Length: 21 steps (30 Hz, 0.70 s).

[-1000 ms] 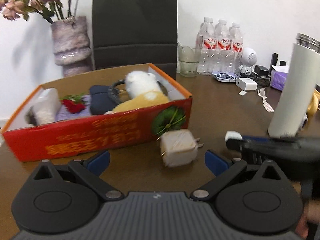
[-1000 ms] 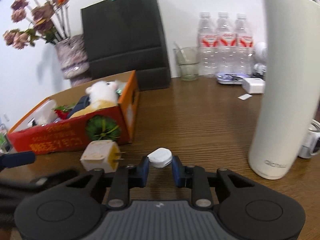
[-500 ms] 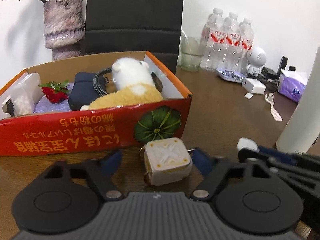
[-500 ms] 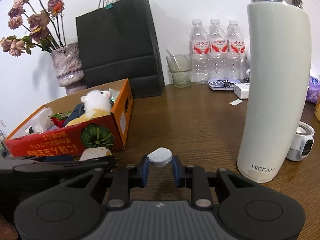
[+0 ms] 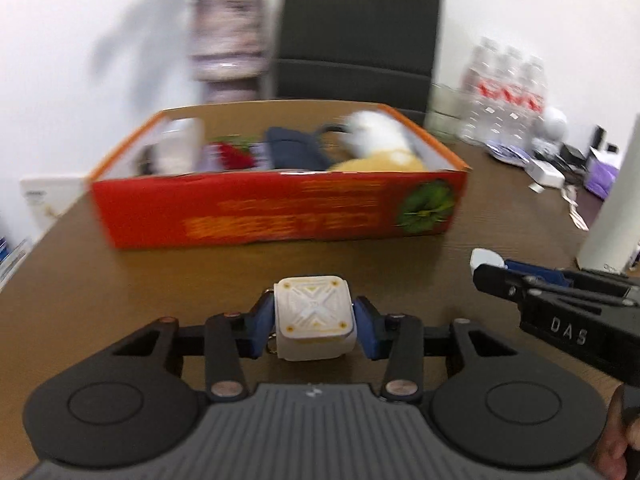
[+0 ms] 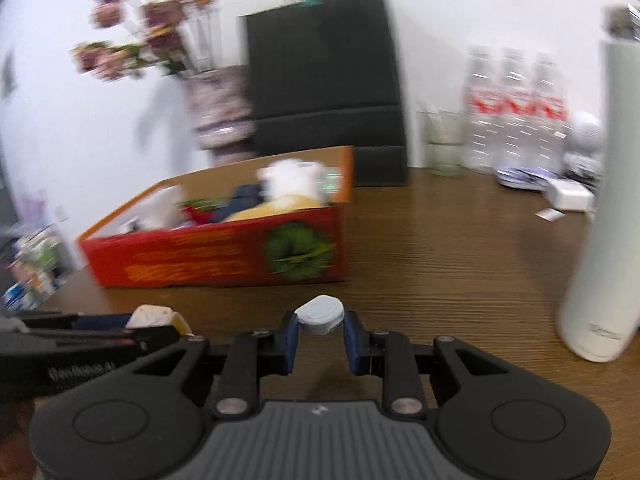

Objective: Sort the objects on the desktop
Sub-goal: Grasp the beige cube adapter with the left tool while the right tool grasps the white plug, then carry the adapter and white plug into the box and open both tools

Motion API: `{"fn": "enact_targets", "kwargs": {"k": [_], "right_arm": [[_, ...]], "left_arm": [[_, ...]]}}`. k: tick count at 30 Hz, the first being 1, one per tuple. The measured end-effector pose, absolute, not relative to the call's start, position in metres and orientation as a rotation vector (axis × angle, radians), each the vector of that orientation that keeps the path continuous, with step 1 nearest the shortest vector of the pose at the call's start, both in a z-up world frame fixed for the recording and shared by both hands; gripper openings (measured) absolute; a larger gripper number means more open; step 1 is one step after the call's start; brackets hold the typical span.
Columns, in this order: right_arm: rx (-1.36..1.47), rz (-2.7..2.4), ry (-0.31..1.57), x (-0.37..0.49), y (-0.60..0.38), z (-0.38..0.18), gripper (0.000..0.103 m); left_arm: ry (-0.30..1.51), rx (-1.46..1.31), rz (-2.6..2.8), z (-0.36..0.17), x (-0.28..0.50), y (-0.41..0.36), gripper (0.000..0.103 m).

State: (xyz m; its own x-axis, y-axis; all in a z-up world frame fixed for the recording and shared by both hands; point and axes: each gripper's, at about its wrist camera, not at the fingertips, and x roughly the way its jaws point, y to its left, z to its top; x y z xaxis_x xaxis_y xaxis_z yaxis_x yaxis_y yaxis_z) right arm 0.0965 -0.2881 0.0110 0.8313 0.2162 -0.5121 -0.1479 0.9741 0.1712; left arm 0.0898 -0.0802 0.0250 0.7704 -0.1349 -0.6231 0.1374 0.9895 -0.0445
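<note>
Left tool (image 5: 314,320) clamps the cube plug adapter (image 5: 314,322) by its flat sides above the bench near edge: rigid, light, smooth. Right tool (image 6: 319,328) pinches small white cap (image 6: 320,314); slip-prone.

Black bag (image 6: 324,92) behind, water bottles (image 6: 516,108) right.

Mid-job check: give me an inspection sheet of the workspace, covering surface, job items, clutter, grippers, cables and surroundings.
Surface: brown wooden table.
Job's things: white cube charger; small white cap; red box holding a plush toy and other items.
Clutter: tall white flask, water bottles, glass.
Grippers: left gripper shut on the charger; right gripper shut on the cap.
Cables: nothing seen clearly.
Surroundings: black paper bag, flower vase, white wall.
</note>
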Motion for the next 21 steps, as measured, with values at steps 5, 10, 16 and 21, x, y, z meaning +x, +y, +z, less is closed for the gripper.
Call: {"fn": "enact_targets", "kwargs": {"k": [5,10,16,21], "right_arm": [[0.073,0.325,0.547,0.078,-0.251,0.01,0.023],[0.075,0.368,0.556,0.039,-0.225,0.013,0.023],[0.095,0.382,0.554,0.005,-0.217,0.025,0.023],[0.089,0.382,0.494,0.018,-0.222,0.055,0.023]], "left_arm": [[0.679,-0.073,-0.099,0.035,0.058,-0.043,0.044],[0.626,-0.043,-0.071,0.044,0.014,-0.037,0.044],[0.613,-0.112,-0.094,0.056,-0.005,-0.026,0.044],[0.516,-0.103,-0.122,0.089,0.023,-0.017,0.044]]}}
